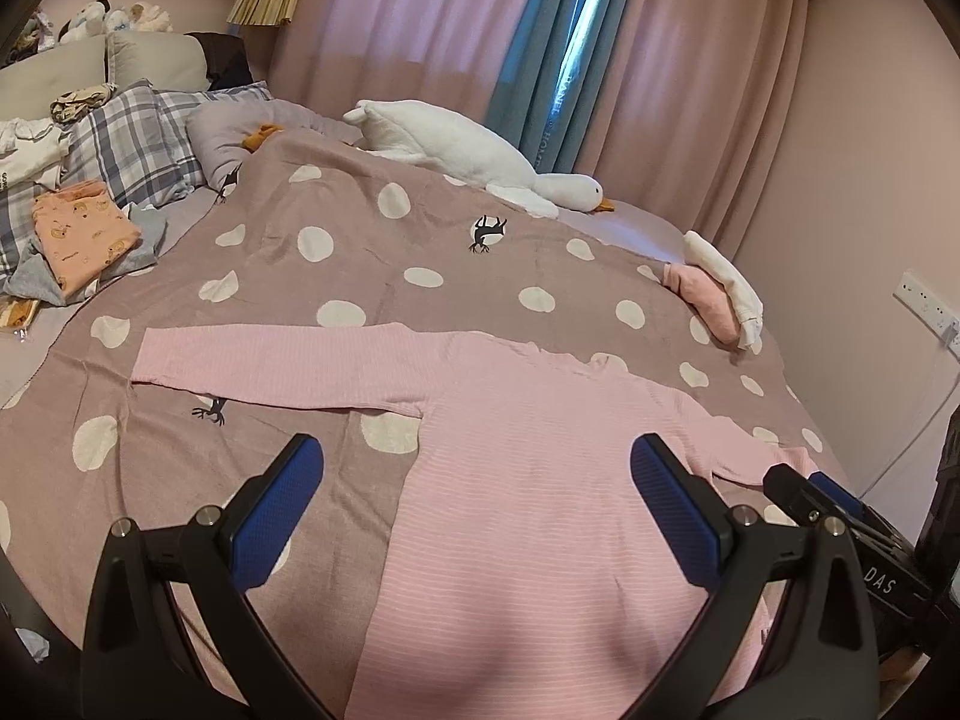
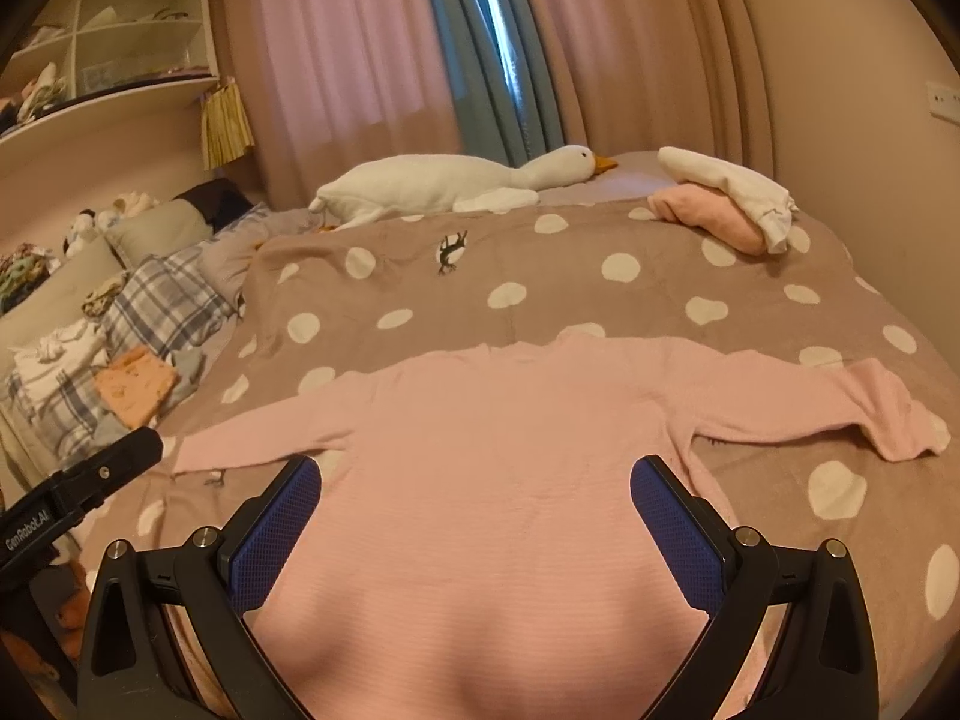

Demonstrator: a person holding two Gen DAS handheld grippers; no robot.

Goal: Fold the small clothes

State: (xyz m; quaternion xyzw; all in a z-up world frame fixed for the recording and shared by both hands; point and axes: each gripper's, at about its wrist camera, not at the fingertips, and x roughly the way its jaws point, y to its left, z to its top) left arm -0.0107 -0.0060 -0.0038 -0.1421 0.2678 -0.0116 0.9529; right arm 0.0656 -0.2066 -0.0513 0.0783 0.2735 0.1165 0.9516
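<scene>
a pale pink ribbed long-sleeved top (image 1: 528,480) lies flat with sleeves spread on the mauve bedspread with white polka dots (image 1: 336,252), while the left tool (image 1: 477,468) and right tool (image 2: 474,486) each hover just above its body with fingers wide apart, gripping nothing.

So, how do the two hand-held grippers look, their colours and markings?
Both look the same: the left hand-held gripper and the right hand-held gripper have black angular arms with silver screws and blue textured pads. White lettering "GenRobot.AI" and "DAS" shows on their bodies.
</scene>
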